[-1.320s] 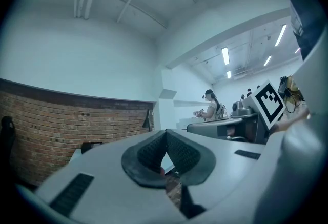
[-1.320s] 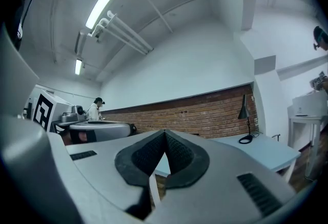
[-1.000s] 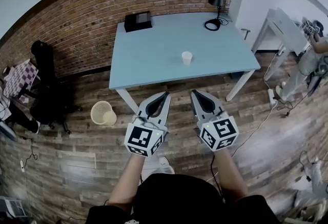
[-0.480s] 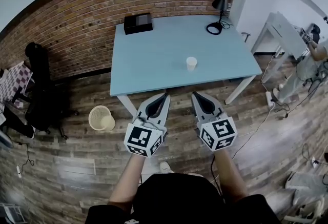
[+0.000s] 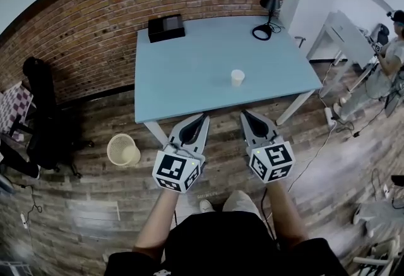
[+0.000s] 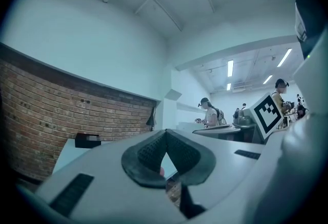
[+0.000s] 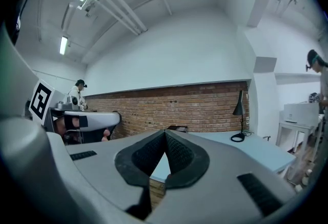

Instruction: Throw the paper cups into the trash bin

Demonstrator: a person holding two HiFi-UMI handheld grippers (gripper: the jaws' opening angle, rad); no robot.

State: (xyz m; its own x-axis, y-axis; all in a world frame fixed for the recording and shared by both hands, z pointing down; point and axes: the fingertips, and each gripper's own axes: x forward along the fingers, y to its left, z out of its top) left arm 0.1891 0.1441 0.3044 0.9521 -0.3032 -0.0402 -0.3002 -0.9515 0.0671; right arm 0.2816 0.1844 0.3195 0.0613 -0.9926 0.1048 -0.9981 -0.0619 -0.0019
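Observation:
A white paper cup (image 5: 237, 78) stands upright on the light blue table (image 5: 189, 72), toward its front right. A pale mesh trash bin (image 5: 122, 150) sits on the wooden floor left of the table's front leg. My left gripper (image 5: 203, 117) and right gripper (image 5: 243, 113) hover side by side just short of the table's front edge, both shut with nothing between the jaws. In the left gripper view the left gripper (image 6: 165, 131) has its pads meeting at the tips; in the right gripper view the right gripper (image 7: 164, 131) looks the same. The cup lies ahead of the right gripper.
A black box (image 5: 166, 28) sits at the table's back left and a black desk lamp (image 5: 267, 6) at its back right. A brick wall (image 5: 95, 16) runs behind. A dark chair (image 5: 44, 117) stands at left. A person (image 5: 386, 66) stands by a white desk (image 5: 347, 31) at far right.
The view has shifted slightly closer to the table, and the cup now sits a little lower and further right. Both grippers stay shut in the same pose.

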